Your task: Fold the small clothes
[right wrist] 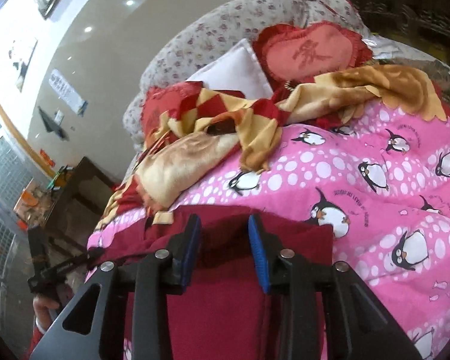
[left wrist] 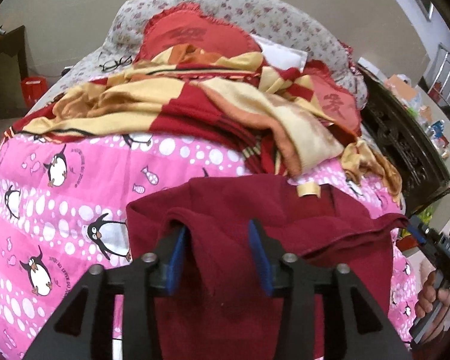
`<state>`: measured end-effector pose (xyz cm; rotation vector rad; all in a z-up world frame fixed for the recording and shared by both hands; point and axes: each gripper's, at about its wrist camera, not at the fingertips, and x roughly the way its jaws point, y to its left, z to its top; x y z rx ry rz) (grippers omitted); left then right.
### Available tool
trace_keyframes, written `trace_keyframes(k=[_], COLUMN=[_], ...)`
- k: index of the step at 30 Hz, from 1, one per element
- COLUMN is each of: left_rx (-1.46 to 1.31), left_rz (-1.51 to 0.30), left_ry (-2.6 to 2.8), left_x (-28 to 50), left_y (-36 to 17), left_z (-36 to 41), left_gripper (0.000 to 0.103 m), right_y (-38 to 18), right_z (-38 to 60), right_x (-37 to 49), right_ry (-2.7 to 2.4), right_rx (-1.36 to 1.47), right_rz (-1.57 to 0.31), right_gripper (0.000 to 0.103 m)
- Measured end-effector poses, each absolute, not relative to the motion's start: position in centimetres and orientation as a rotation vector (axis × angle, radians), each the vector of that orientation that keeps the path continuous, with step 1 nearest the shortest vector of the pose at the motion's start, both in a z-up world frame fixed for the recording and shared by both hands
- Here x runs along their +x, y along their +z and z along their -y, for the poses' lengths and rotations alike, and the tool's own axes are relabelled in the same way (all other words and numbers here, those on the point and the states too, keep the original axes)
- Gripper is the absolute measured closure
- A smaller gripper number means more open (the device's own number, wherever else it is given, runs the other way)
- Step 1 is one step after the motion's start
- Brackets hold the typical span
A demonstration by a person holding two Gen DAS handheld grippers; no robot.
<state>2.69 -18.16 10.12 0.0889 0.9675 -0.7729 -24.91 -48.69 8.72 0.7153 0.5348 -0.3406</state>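
Maroon garment one, penguin quilt one, two tools parted

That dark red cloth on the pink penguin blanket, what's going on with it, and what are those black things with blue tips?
A person is folding a dark red garment on a pink penguin quilt, with a pair of hand-held tongs in each hand. The left tongs and the right tongs both stand open over the cloth, blue pads apart, not pinching it. The garment lies partly folded, a doubled edge showing. A heap of red and gold fabric sits behind it.
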Motion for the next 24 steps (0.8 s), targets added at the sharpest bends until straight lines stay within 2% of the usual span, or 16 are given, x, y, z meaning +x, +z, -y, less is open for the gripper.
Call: trace_keyframes(k=[3, 4, 11, 20, 24], left_rx=[0.080, 0.059, 0.074, 0.092, 0.129], left_rz=[-0.894, -0.863, -0.824, -0.820, -0.813], left_ry=[-0.713, -0.690, -0.695, -0.677, -0.665], left_x=[2.5, 2.6, 1.8, 1.1, 1.9], left_y=[10.7, 11.0, 11.6, 10.3, 9.6], left_z=[17.6, 17.2, 16.3, 17.6, 19.1], left_gripper=[0.020, 0.017, 0.016, 0.016, 0.016], right_y=[8.7, 8.5, 7.4, 4.3, 4.2], right_z=[47.0, 46.5, 44.9, 49.2, 49.1], right_x=[-24.3, -23.7, -18.7, -12.7, -12.9], right_ry=[-0.314, -0.307, -0.337, -0.467, -0.469], right_rx=[0.631, 0.604, 0.459, 0.559, 0.542], right_rz=[-0.579, -0.601, -0.668, -0.733, -0.725], right_gripper=[0.055, 0.055, 0.056, 0.056, 0.056])
